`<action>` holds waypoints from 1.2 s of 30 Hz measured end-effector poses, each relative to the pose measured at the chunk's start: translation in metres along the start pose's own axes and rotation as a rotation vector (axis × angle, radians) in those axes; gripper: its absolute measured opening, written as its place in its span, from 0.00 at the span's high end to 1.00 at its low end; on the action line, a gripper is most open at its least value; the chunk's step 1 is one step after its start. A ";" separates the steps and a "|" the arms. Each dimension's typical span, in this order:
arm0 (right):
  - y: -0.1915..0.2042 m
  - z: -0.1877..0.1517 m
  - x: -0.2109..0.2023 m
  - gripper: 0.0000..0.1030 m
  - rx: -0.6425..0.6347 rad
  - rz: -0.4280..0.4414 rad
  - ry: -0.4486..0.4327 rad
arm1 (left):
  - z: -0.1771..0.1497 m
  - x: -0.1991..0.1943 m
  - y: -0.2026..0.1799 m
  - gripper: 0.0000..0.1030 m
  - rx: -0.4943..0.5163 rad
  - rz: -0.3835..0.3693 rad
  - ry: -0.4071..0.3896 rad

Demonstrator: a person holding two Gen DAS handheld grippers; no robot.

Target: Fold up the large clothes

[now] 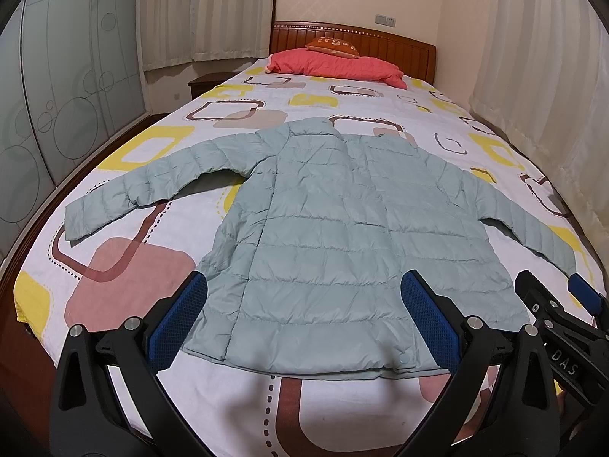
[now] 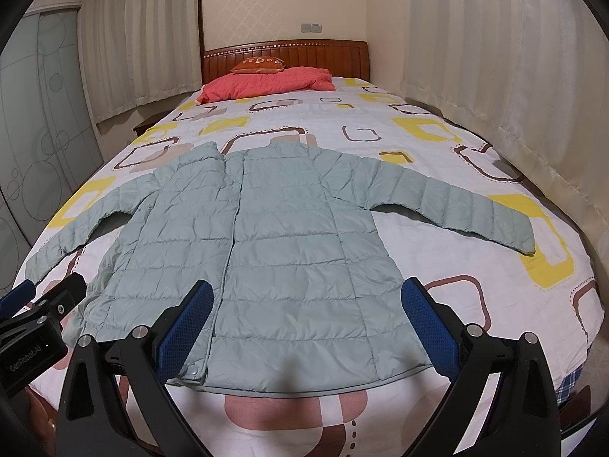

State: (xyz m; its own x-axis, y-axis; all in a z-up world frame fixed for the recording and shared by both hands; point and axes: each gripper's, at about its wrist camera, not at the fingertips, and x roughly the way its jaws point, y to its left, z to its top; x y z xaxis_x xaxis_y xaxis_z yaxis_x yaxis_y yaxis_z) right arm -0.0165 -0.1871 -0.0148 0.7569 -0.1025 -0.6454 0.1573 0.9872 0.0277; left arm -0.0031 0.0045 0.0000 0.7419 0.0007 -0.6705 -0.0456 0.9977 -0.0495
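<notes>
Two grippers hover above the foot of the bed [image 1: 342,99], both spread wide and grasping nothing. Left gripper [image 1: 304,316] frames the hem of the jacket; right gripper [image 2: 308,320] does the same from slightly further right. Each also shows at the edge of the other's view.

Task's thing: a pale green quilted jacket [image 1: 335,221], lying flat on the patterned bedspread [image 2: 437,274], collar toward the headboard [image 1: 354,43], hem nearest the cameras, front placket closed with a snap visible at the hem. Both sleeves are splayed outward and down: left sleeve [image 1: 141,190] reaches toward the bed's left edge, right sleeve [image 2: 449,205] toward the right edge. A coral pillow [image 2: 266,82] sits well apart at the head of the bed.

Judgement: folding has not begun; the garment looks laid out and ready. The likely first step is bringing a sleeve across the body.

To do it well:
- Each gripper should take its own side's sleeve near the cuff, pinching all layers.
- Puffy, slick fabric probably slides; clamp firmly before lifting.
- Lift low, carry the cuff across the chest, and lay it without dragging the body askew.
- Keep the hem line straight along the bed's foot edge as reference.
- Trapped air may spring folds open; press down after each fold.
</notes>
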 end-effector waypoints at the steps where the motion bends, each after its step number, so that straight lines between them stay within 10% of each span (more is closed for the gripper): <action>1: 0.000 0.000 0.000 0.05 0.001 0.000 0.000 | 0.000 0.000 0.000 0.02 0.001 0.000 0.001; 36: 0.002 0.000 0.000 0.05 -0.003 -0.001 0.003 | -0.007 0.010 0.006 0.02 -0.006 0.002 0.011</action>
State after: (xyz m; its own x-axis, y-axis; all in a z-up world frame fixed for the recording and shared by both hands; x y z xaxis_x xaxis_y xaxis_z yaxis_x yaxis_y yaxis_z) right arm -0.0161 -0.1849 -0.0144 0.7546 -0.1034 -0.6480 0.1563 0.9874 0.0243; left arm -0.0009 0.0098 -0.0125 0.7342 0.0019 -0.6789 -0.0513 0.9973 -0.0527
